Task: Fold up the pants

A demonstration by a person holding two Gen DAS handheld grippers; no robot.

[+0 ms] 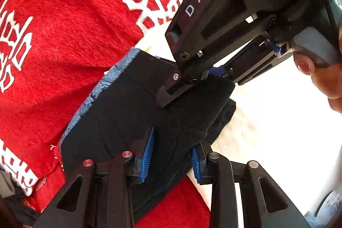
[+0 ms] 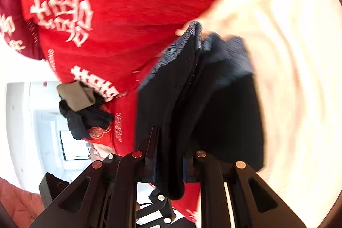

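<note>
Presently catalogued, largest first: one red cover [image 1: 70,40] with white characters; one pair of dark pants [image 1: 132,112], bunched and lifted above it; two hand-held grippers. Left hand-held gripper [image 1: 171,157] is clamped on the pants; right hand-held gripper [image 2: 168,166] likewise, pinching several layers. Risk: bunched layers may slide from either grip, skewing the fold. One small clothing heap [image 2: 83,110] lies apart.

Left gripper [image 1: 171,160] clamped on pants [image 1: 132,112], angled steeply down. Right gripper [image 2: 170,166] clamped on same pants beside it; right hand [image 1: 320,78] on handle.
</note>
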